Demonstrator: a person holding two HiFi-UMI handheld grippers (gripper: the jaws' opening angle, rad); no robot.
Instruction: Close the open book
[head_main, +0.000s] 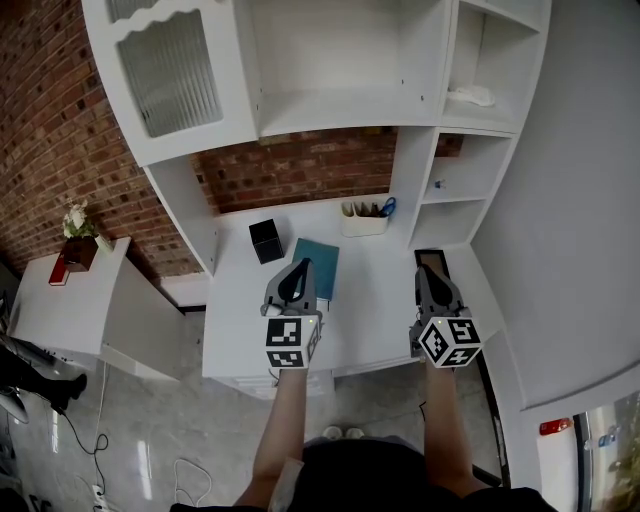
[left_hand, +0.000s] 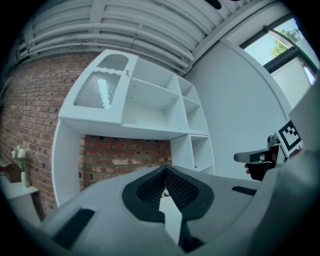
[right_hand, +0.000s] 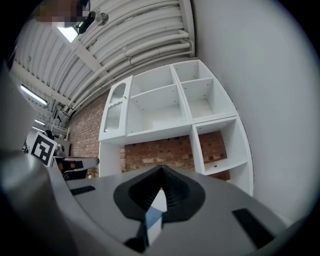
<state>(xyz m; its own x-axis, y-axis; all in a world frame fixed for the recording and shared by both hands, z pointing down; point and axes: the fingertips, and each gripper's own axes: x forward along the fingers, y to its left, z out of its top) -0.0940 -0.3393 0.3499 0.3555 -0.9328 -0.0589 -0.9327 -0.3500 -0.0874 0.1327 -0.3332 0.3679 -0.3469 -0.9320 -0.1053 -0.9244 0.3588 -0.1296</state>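
With my left gripper and right gripper jaws pressed together on nothing, I judge the closing done and only a retreat left; only the head view shows the teal book, lying flat toward the left edge of the surface, while both gripper views see just shelves.

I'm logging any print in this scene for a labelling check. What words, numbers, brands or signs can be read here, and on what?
No readable text in any view.
Teal book: no title can be made out on the cover.
Black box: no print visible.
Left gripper and right gripper: square black-and-white marker patterns only, no letters or digits.
Red object on the side table: too small to read.
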